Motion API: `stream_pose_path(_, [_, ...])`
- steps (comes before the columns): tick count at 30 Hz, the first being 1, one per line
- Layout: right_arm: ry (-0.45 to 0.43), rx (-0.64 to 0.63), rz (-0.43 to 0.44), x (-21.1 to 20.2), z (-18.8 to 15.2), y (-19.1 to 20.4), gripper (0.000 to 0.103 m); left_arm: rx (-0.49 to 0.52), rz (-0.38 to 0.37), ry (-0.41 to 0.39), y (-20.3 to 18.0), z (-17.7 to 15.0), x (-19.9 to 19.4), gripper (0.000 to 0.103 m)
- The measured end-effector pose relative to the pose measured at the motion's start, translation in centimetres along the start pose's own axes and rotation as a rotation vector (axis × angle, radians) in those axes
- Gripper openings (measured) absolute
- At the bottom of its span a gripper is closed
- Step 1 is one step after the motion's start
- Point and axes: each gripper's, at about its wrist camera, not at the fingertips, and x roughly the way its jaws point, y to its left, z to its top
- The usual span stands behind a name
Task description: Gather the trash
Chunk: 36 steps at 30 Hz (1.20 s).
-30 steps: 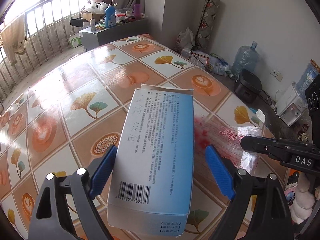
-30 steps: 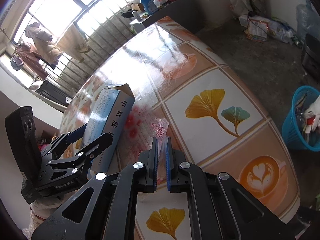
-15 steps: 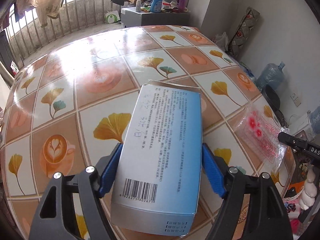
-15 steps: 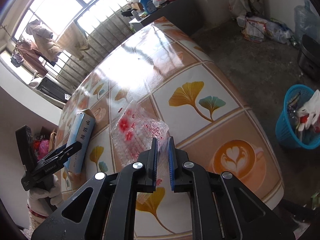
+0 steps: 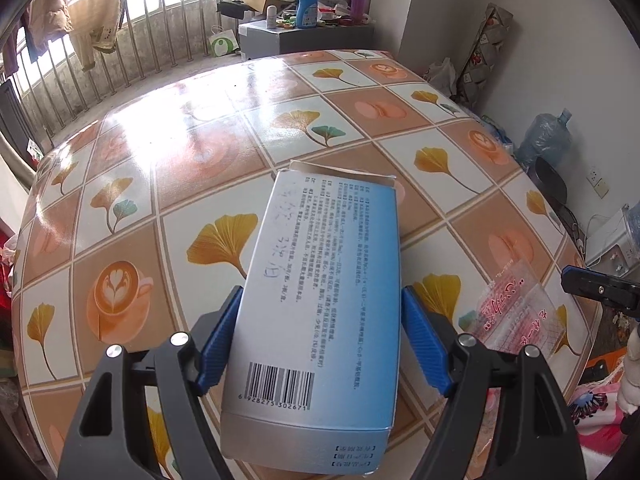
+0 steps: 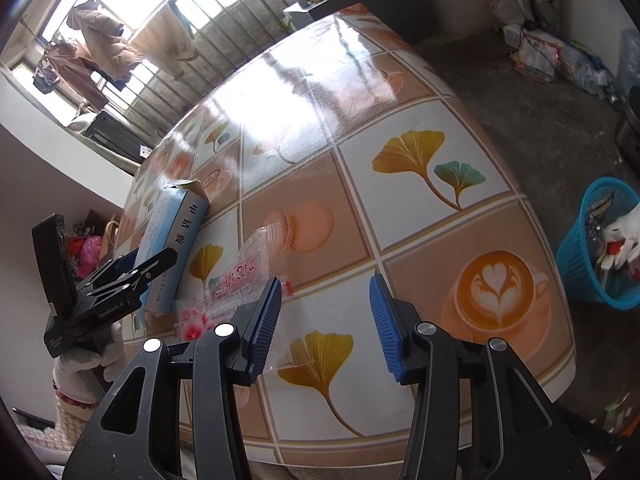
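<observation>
A light blue cardboard box (image 5: 320, 280) with a barcode is clamped between the blue pads of my left gripper (image 5: 320, 344), above the tiled table (image 5: 200, 140). The right wrist view shows the same box (image 6: 176, 236) at the left, held in the left gripper (image 6: 132, 276). A clear plastic wrapper (image 6: 240, 276) with pink flowers lies on the table by the left pad of my right gripper (image 6: 324, 320). Its jaws are opening; one corner of the wrapper reaches between them, and the pads do not press it. In the left wrist view the wrapper (image 5: 516, 308) lies near the table's right edge.
A blue basket (image 6: 596, 256) holding trash stands on the floor right of the table (image 6: 400, 208). A water bottle (image 5: 544, 136) and bags line the wall. A cabinet (image 5: 304, 32) with bottles stands beyond the table. A gloved hand (image 6: 76, 360) holds the left gripper.
My right gripper's jaws have opened and let go of the wrapper, which now lies on the table. My left gripper has shut on the box and carried it sideways, away from the wrapper.
</observation>
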Motion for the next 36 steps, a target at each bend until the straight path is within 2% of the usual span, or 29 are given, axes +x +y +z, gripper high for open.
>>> stream_pose_path(5, [0.048,-0.082,-0.001,0.3,-0.8,1.9,0.044,0.016,0.003,-0.014,-0.2,0.2,-0.1,0.075])
stream_pose_path(8, [0.058,-0.160,-0.063,0.9,-1.3,3.1,0.042,0.018,0.004,-0.020,-0.2,0.1,-0.2,0.075])
stream_pose_path(12, [0.064,-0.245,-0.117,1.6,-1.7,4.6,0.026,0.026,0.006,-0.029,-0.2,0.2,-0.4,0.075])
stream_pose_path(16, [0.053,-0.337,-0.192,2.0,-2.1,5.9,0.018,0.030,0.012,-0.041,-0.2,0.2,-0.7,0.075])
stream_pose_path(22, [0.041,-0.398,-0.240,2.2,-2.7,6.4,0.011,0.048,0.032,-0.085,-0.5,0.2,-1.9,0.075])
stream_pose_path(26, [0.031,-0.395,-0.239,2.0,-3.1,6.7,0.009,0.061,0.019,-0.127,-1.0,0.4,-3.1,0.075])
stream_pose_path(29, [0.030,-0.387,-0.230,1.9,-3.2,6.3,0.008,0.083,-0.017,-0.161,-1.9,0.4,-4.2,0.075])
stream_pose_path(33, [0.028,-0.360,-0.205,1.4,-3.4,5.6,0.008,0.128,-0.113,-0.195,-4.1,0.5,-5.2,0.075])
stream_pose_path(36, [0.026,-0.327,-0.183,0.9,-3.5,4.7,0.007,0.170,-0.218,-0.171,-6.0,0.1,-4.7,0.063])
